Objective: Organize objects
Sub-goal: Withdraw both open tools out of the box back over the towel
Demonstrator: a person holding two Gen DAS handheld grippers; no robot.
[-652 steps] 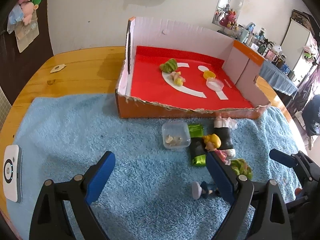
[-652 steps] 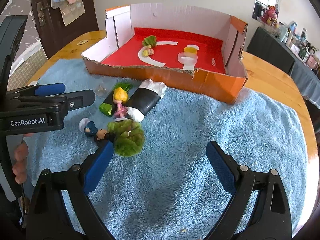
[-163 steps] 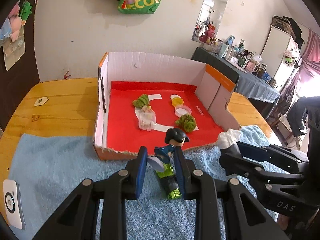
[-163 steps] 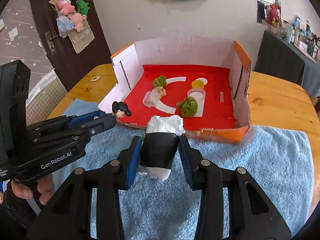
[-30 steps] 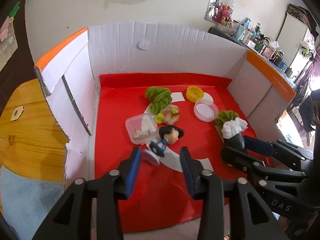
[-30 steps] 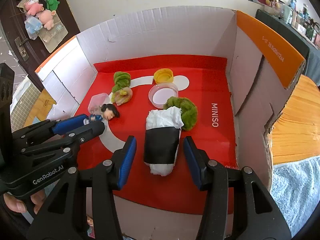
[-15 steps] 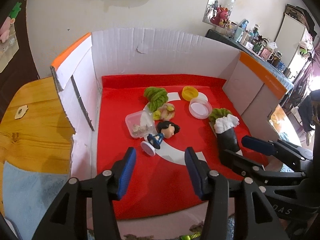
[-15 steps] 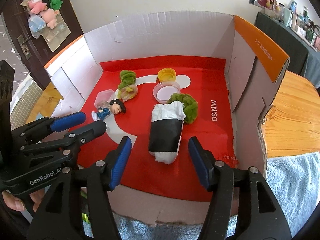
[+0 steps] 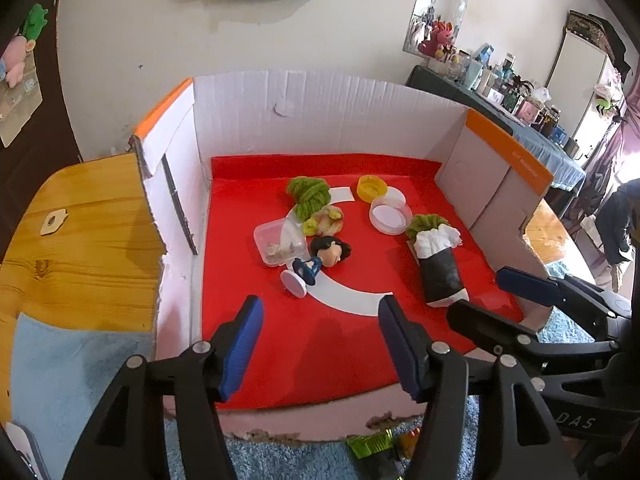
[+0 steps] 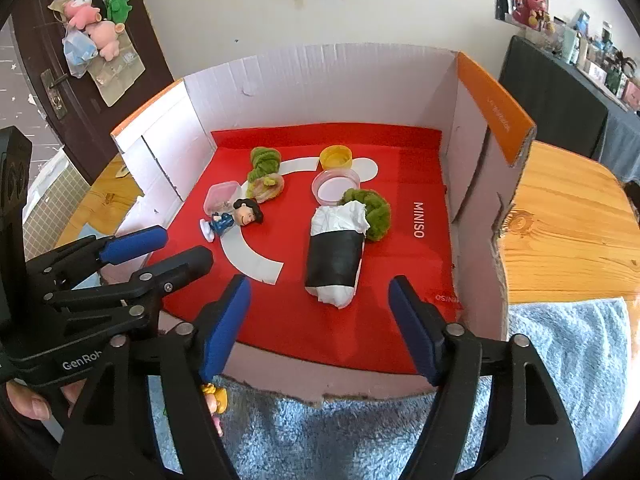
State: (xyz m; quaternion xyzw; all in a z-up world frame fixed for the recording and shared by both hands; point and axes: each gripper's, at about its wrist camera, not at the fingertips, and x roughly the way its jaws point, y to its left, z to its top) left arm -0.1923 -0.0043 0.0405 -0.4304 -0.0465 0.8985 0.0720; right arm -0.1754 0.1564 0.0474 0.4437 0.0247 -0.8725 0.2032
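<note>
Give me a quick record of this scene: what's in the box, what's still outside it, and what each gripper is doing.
container: cardboard box with red floor
in box: black roll, doll, clear tub, yellow cap, round lid, green tufts
outside: blonde figure and green wrapper on blue towel
left gripper: open, empty, jaws just opened
right gripper: open, empty, jaws just opened

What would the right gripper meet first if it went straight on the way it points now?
Probably the black-and-white roll lying on the box's red floor, just ahead of the open right gripper. Depth is uncertain, so it might meet the floor first.
</note>
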